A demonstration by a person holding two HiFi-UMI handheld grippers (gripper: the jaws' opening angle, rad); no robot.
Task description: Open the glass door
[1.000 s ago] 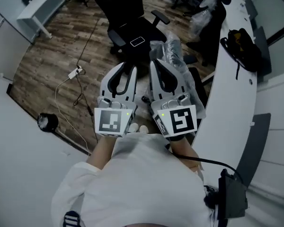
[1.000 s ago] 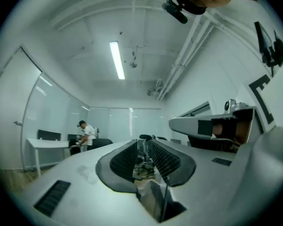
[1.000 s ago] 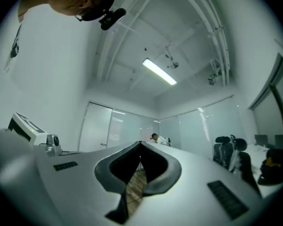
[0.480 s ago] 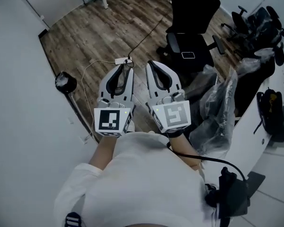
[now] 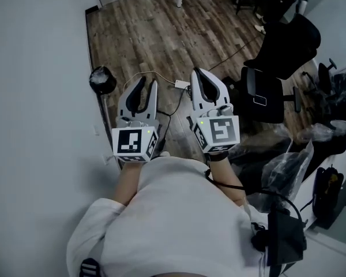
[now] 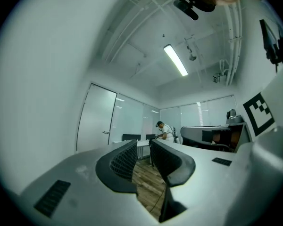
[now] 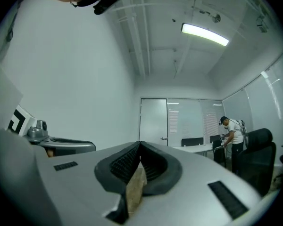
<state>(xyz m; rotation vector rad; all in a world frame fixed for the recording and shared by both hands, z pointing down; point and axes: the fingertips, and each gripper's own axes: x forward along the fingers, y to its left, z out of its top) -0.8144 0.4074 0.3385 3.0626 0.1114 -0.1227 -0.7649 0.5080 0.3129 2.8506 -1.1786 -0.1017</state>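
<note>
**Two handheld grippers held level, glass door across the room**

A person in a white top holds both grippers out in front, side by side over a wood floor (image 5: 155, 27). The left gripper (image 5: 148, 83) sits at centre-left of the head view, close to a white wall (image 5: 34, 97). Its jaws stand partly apart with nothing between them, only floor showing in the gap. The right gripper (image 5: 198, 74) is just beside it at centre, its jaws closed tip to tip and empty.

The glass door (image 7: 153, 121) is frosted and looks shut. It stands at the far end of the room, in the centre of the right gripper view, just above the jaw tips. In the left gripper view it appears left of centre. Both grippers are well apart from it.

A black office chair (image 5: 277, 68) stands at the upper right of the head view. Another person (image 7: 233, 133) stands at a tabletop at the right of the right gripper view.
</note>
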